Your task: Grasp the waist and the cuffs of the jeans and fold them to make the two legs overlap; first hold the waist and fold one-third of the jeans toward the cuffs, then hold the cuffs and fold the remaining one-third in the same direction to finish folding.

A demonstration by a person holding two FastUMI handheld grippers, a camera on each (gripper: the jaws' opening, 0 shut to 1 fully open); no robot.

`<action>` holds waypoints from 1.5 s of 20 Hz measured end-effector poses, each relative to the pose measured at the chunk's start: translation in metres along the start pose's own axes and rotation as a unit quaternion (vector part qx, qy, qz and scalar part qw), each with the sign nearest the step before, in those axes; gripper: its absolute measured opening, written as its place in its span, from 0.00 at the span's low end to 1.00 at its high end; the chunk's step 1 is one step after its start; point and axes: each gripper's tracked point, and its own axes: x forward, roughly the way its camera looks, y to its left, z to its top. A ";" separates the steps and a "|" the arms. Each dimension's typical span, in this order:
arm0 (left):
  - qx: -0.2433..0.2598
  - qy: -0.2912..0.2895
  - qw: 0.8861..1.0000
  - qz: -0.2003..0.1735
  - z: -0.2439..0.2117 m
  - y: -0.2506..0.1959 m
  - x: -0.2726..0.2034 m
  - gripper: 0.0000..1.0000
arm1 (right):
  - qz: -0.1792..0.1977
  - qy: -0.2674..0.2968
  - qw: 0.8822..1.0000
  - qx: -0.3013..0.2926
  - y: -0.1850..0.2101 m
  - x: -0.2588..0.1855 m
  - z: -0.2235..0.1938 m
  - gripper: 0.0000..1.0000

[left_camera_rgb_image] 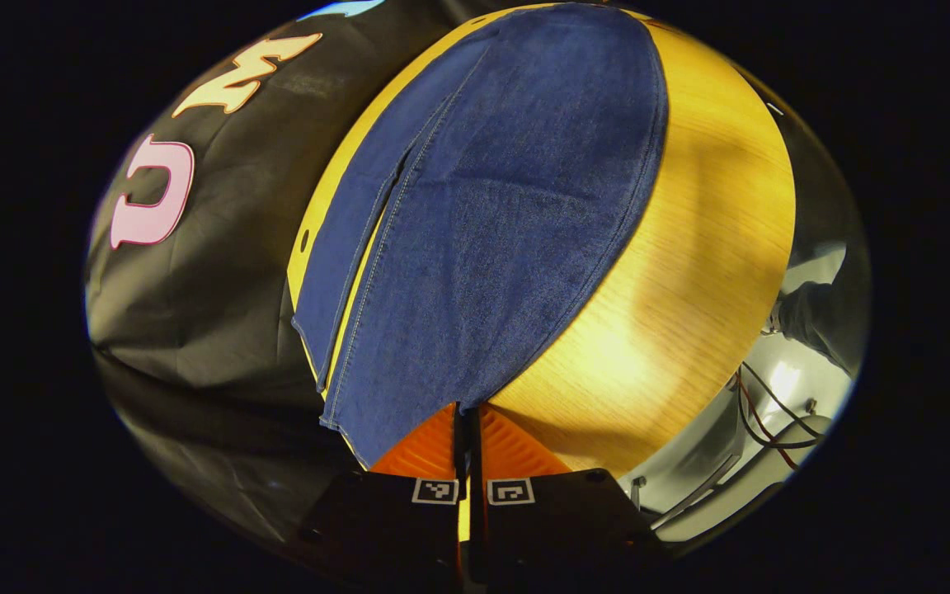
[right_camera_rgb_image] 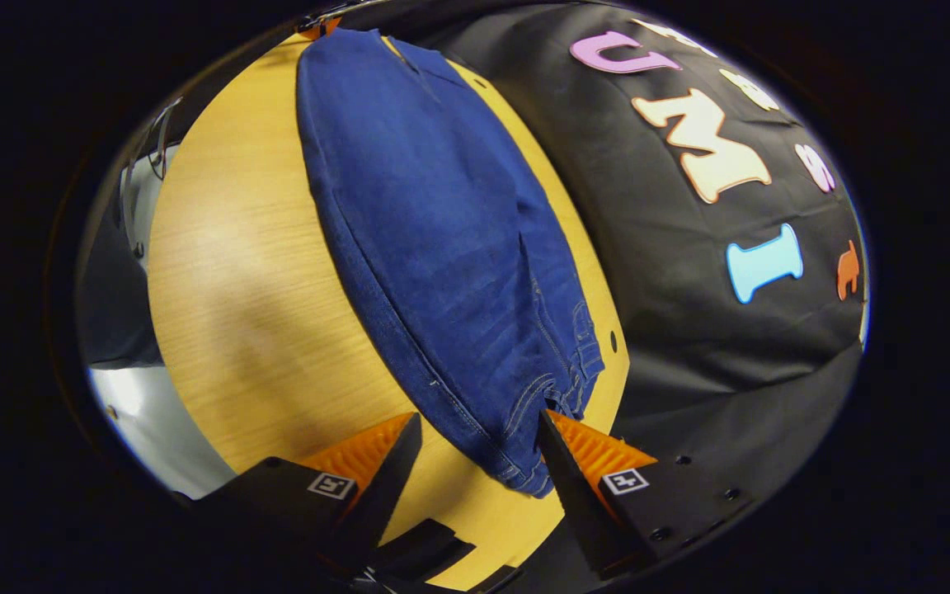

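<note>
While the jeans [left_camera_rgb_image: 491, 214] lie flat on the worktop [left_camera_rgb_image: 689, 272] with legs overlapped, your left claw [left_camera_rgb_image: 467, 429] is clenched at the near cuffs and your right claw [right_camera_rgb_image: 479, 445] stands released astride the waist. Denim looks heavy and limp; pinch both layers at the waistband's near corner.

A wooden table [left_camera_rgb_image: 714, 247] with a pale yellow grain is seen in both views, lit brightly in patches. A small dark hole [left_camera_rgb_image: 304, 245] is set near its edge on the wall side in the left gripper view, and one is seen likewise in the right gripper view [right_camera_rgb_image: 613, 340]. Black cloth [left_camera_rgb_image: 219, 272] is hung behind the table, creased and sagging below the table edge. Past the table's other edge, a grey floor [left_camera_rgb_image: 780, 388] is seen, with red and black cables [left_camera_rgb_image: 759, 417] lying on it. A dark sleeve [left_camera_rgb_image: 813, 318] is seen near that edge
</note>
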 end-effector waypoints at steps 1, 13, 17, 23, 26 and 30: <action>0.001 0.000 1.000 0.001 0.000 0.000 0.000 0.00 | 0.001 0.002 1.000 -0.009 0.000 0.005 0.000 0.86; -0.055 0.026 0.998 -0.010 -0.002 0.002 0.000 0.00 | 0.016 0.011 0.999 0.037 -0.001 0.028 0.002 0.02; -0.108 0.038 0.993 -0.013 0.003 0.013 -0.004 0.00 | -0.031 -0.005 0.994 0.101 -0.038 0.014 0.020 0.03; -0.170 0.017 0.985 0.039 0.027 0.081 -0.014 0.00 | -0.083 -0.025 0.982 0.170 -0.100 0.012 0.052 0.03; -0.177 0.008 0.982 0.061 0.042 0.125 -0.011 0.00 | -0.111 -0.042 0.973 0.198 -0.135 0.020 0.067 0.02; -0.141 0.009 0.986 0.083 0.064 0.166 -0.003 0.00 | -0.137 -0.053 0.966 0.212 -0.175 0.044 0.085 0.04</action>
